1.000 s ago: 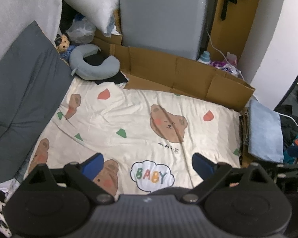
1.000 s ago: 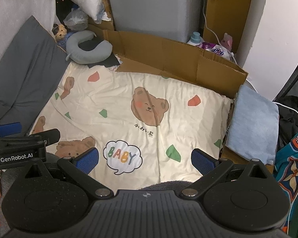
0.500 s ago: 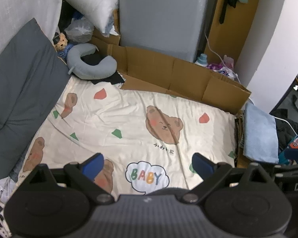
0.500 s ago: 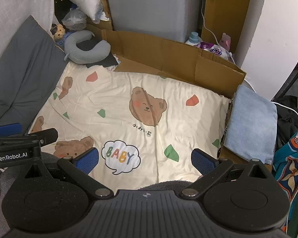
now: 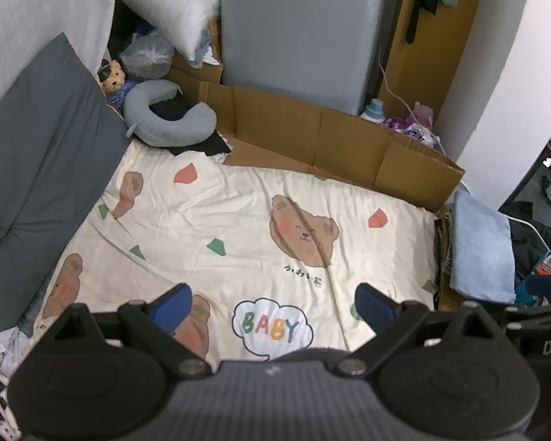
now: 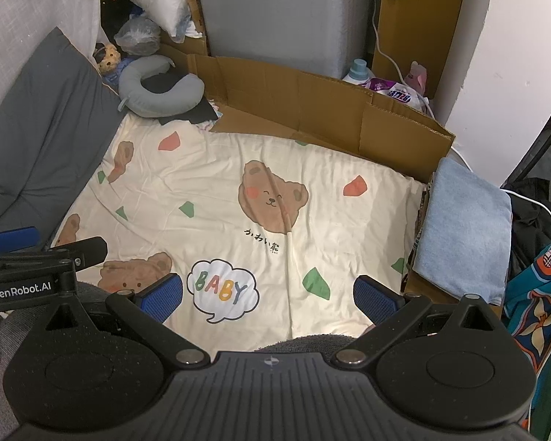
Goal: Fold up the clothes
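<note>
Both the left gripper [image 5: 272, 303] and right gripper [image 6: 268, 296] gape wide, holding nothing. The folded blue garment [image 6: 463, 231], ahead to the right, looks soft and limp; pinch an edge.

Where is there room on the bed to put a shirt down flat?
The cream bear sheet is bare through its middle, between the grey quilt on one side and the folded blue cloth on the other. The far corner is crowded: neck pillow, teddy and cardboard. Both grippers hang open above the near edge.
</note>
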Demonstrator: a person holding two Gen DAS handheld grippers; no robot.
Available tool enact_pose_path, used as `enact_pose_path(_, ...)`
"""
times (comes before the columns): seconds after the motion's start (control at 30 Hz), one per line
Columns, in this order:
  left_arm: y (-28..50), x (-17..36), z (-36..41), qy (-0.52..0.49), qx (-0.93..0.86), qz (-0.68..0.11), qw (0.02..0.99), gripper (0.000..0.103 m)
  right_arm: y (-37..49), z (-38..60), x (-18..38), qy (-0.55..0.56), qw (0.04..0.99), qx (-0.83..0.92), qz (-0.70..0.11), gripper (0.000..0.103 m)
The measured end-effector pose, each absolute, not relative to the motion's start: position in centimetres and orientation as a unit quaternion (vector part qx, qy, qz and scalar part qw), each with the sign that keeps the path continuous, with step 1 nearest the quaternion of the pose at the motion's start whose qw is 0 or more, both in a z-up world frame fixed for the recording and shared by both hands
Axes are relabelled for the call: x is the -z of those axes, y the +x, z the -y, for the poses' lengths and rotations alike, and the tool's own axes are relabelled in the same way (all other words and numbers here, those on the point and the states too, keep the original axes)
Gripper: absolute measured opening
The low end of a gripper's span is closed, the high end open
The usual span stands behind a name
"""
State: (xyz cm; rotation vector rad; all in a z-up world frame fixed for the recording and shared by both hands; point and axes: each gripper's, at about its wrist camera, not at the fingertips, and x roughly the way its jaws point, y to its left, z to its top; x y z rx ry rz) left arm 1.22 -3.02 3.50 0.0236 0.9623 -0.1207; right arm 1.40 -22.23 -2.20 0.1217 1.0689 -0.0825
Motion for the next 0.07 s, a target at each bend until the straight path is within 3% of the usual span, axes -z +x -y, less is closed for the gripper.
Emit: enact_pose_path(0.07,1.23,-3.49,3.07,0.012,0.057,-0.463,0.885,0.097,1.35,22.21,2.22,0.058,0.858,0.040,-0.509,0.102)
